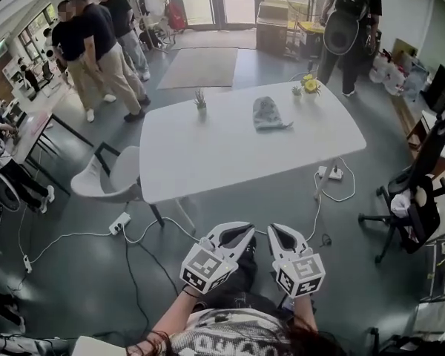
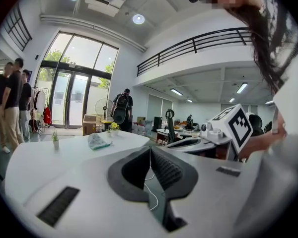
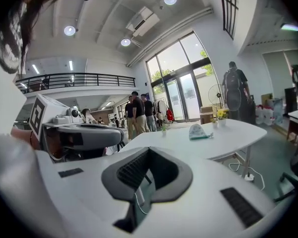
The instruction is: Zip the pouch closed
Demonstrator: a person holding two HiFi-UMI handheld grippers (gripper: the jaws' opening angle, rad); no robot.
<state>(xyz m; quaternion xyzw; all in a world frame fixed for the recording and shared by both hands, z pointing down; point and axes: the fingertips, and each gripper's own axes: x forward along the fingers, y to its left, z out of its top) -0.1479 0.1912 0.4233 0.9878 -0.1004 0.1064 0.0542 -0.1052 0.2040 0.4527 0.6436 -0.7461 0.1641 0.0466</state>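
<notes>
Both tools clenched on nothing: left gripper (image 1: 233,237) and right gripper (image 1: 282,237) sit side by side, short of the table (image 1: 208,154). The pouch (image 1: 269,114) lies well ahead of them, toward the far side. Likely risk: it's soft on a slick top, so tugging the zip unpinned would slide it away.

White table (image 1: 230,154), grey pouch (image 1: 268,113) nr far edge, sm green plant (image 1: 200,99) far-left, yellow flowers (image 1: 309,84) far-right

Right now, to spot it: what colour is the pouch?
Grey pouch; head view shows it best.
</notes>
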